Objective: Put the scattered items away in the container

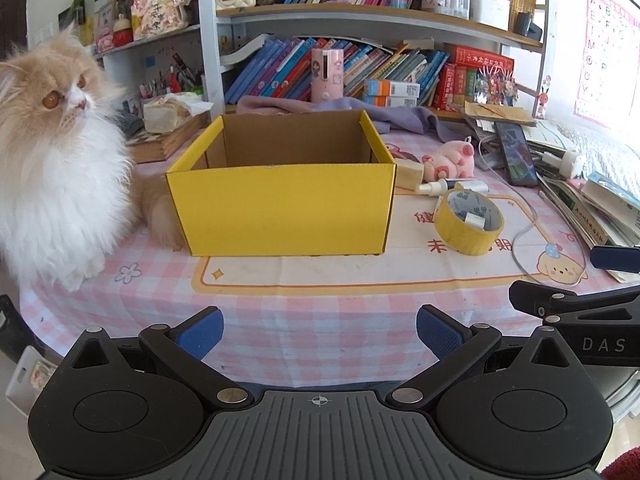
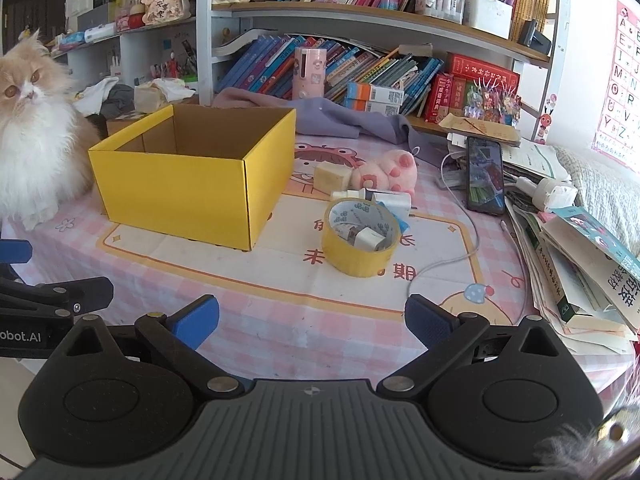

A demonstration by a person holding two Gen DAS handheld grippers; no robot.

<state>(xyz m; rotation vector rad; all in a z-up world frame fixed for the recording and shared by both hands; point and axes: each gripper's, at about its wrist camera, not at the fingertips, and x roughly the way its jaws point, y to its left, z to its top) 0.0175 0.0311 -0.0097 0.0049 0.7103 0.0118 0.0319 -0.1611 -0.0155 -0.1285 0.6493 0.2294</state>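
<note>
An open yellow cardboard box (image 1: 280,210) (image 2: 176,188) stands on the pink checked tablecloth, and what I see of its inside holds nothing. To its right lie a yellow tape roll (image 1: 468,222) (image 2: 360,236) with a small white block inside, a pink plush toy (image 1: 450,160) (image 2: 386,172), a beige block (image 1: 409,174) (image 2: 331,176) and a small white bottle (image 1: 432,188) (image 2: 348,195). My left gripper (image 1: 320,334) is open at the table's near edge, in front of the box. My right gripper (image 2: 312,322) is open too, short of the tape roll. Both hold nothing.
A fluffy cream and white cat (image 1: 56,168) (image 2: 32,140) sits left of the box. A phone (image 2: 485,174) with a white cable lies at the right, beside a pile of books and papers (image 2: 580,264). Bookshelves and a purple cloth (image 2: 340,116) stand behind.
</note>
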